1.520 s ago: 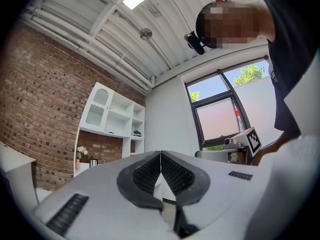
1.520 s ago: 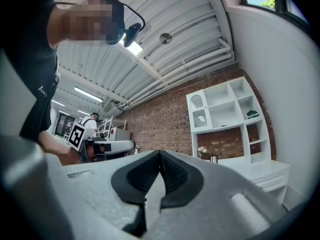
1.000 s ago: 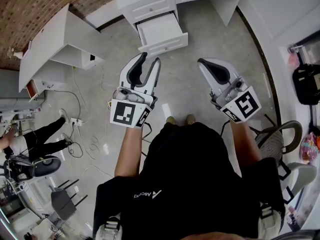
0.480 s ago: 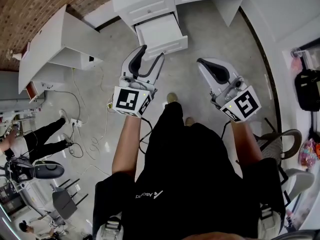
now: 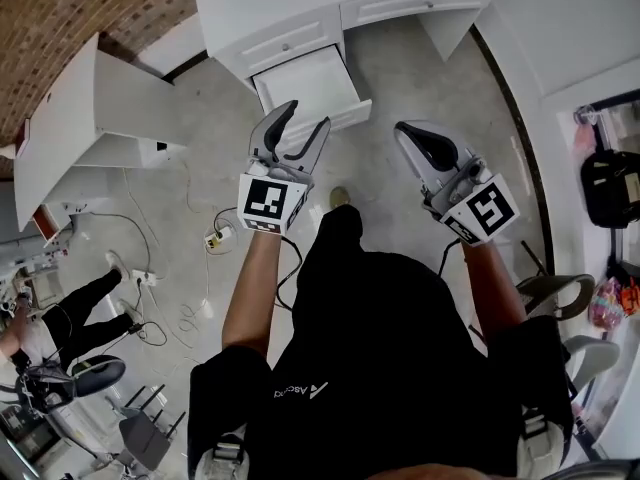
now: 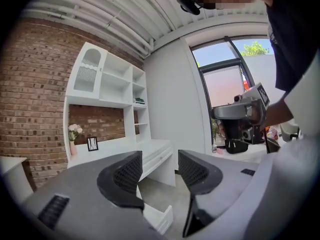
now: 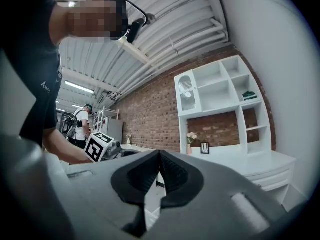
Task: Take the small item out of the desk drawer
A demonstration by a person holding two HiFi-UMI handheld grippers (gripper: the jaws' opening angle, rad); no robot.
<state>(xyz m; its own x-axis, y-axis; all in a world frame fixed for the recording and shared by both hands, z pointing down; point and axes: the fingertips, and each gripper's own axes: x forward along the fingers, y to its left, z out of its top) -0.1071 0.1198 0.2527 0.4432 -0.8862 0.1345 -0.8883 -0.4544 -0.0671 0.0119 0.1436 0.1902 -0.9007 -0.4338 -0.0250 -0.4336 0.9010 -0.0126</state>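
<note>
Standing before a white desk [image 5: 290,8], both hand-held grippers held out in front at about the same height. Top drawer [image 5: 305,80] pulled open over grey floor [image 5: 420,63], inside plain white from the head view. Small item not made out in any view; too small to tell whether in the drawer. Left hand-held gripper [image 5: 305,118]: jaws spread wide, just been opening, nothing between them; tips just short of the drawer front in the head view, not touching. In the left gripper view [image 6: 159,166], open drawer corner low in the gap between the 2 pads, desk behind. Right hand-held gripper [image 5: 403,130]: jaws pressed together, nothing pinched, off to the right of the drawer and well apart from it. In the right gripper view [image 7: 160,158], pads meeting at the tip, white shelf unit [image 7: 220,91] against brick wall [image 7: 150,119] beyond.
</note>
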